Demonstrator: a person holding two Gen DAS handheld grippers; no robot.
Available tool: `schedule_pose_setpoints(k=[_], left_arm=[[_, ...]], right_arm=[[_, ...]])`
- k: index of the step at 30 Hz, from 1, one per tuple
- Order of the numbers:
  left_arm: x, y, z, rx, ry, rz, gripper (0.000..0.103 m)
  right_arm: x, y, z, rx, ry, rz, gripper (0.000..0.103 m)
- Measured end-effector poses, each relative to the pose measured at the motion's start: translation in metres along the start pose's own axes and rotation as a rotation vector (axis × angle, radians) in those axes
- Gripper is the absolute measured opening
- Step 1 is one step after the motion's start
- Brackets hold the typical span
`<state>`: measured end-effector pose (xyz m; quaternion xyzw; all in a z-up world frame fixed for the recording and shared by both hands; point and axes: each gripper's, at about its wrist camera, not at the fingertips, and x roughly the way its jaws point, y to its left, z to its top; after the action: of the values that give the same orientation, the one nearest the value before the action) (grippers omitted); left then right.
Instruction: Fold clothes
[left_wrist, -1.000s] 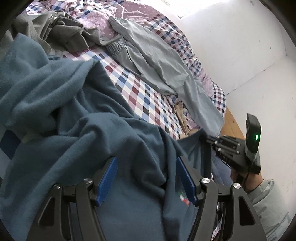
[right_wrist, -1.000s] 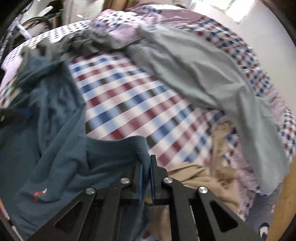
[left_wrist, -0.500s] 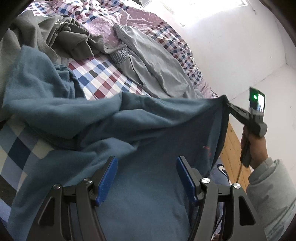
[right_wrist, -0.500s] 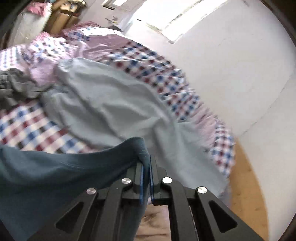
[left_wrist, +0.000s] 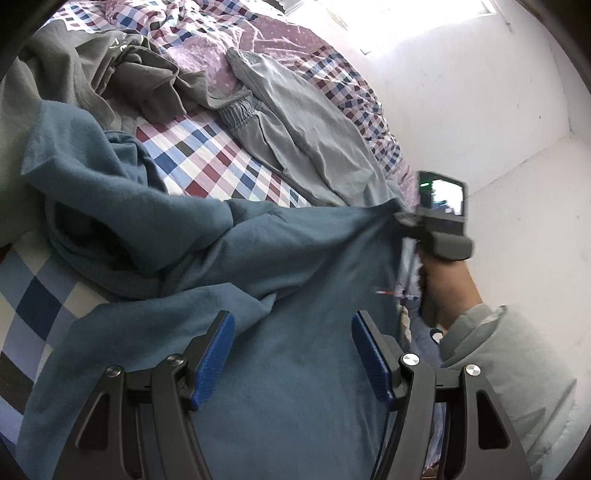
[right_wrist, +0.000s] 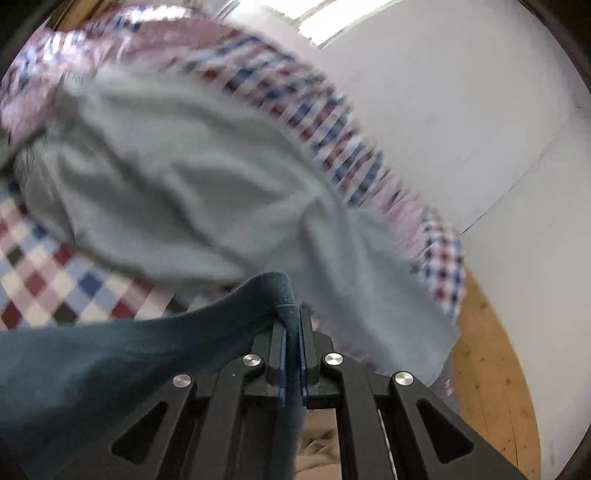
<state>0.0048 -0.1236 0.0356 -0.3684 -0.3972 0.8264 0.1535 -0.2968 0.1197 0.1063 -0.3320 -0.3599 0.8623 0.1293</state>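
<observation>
left wrist: close above blue garment (left_wrist: 258, 266), facing wall
right wrist: nearer, blurred
shared: grey trousers (right_wrist: 177, 184) (checked bed)

Clothes spread over the bed (left_wrist: 207, 155)

The sweatshirt (left_wrist: 229, 266) lies nearest, across the bed's near edge; trousers (left_wrist: 306, 147) lie beyond it toward the far edge, a crumpled garment (left_wrist: 110, 74) at their left.

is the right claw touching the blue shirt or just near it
Touching. In the right wrist view the right claw is clamped on a fold of the blue shirt, cloth pinched between its blue pads.
</observation>
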Motion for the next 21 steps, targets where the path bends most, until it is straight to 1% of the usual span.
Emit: schedule_pose_setpoints(k=[1, 3, 4, 5, 6, 7, 8, 11, 15, 17, 19, 21], left_arm=[[0.001, 0.0, 0.0, 0.003, 0.006, 0.001, 0.07], [0.004, 0.0, -0.001, 0.009, 0.016, 0.005, 0.07], [0.005, -0.001, -0.002, 0.015, 0.021, 0.008, 0.07], [0.006, -0.003, -0.002, 0.021, 0.027, 0.01, 0.07], [0.008, -0.004, -0.003, 0.028, 0.032, 0.013, 0.07], [0.008, -0.006, -0.004, 0.036, 0.034, 0.016, 0.07], [0.009, -0.007, -0.004, 0.045, 0.036, 0.019, 0.07], [0.011, -0.009, -0.006, 0.062, 0.041, 0.024, 0.07], [0.014, -0.012, -0.009, 0.085, 0.046, 0.031, 0.07], [0.013, -0.014, -0.01, 0.092, 0.051, 0.013, 0.07], [0.013, -0.017, -0.013, 0.1, 0.056, -0.016, 0.07], [0.013, -0.023, -0.015, 0.109, 0.063, -0.05, 0.07]], right_arm=[[0.006, 0.008, -0.005, -0.011, 0.025, 0.024, 0.005], [0.009, 0.016, -0.015, -0.012, 0.052, 0.077, 0.014], [0.009, 0.019, -0.02, -0.009, 0.063, 0.103, 0.026], [0.005, 0.017, -0.024, 0.014, 0.059, 0.125, 0.044], [-0.004, 0.01, -0.029, 0.051, 0.041, 0.147, 0.051], [-0.011, 0.004, -0.033, 0.072, 0.028, 0.161, 0.06], [-0.022, -0.006, -0.039, 0.106, 0.01, 0.181, 0.065], [-0.061, -0.044, -0.062, 0.216, -0.05, 0.242, 0.073], [-0.1, -0.1, -0.107, 0.356, -0.086, 0.301, 0.076], [-0.113, -0.122, -0.139, 0.415, -0.064, 0.321, 0.076], [-0.124, -0.141, -0.181, 0.478, -0.029, 0.353, 0.076], [-0.131, -0.149, -0.215, 0.545, 0.0, 0.383, 0.076]])
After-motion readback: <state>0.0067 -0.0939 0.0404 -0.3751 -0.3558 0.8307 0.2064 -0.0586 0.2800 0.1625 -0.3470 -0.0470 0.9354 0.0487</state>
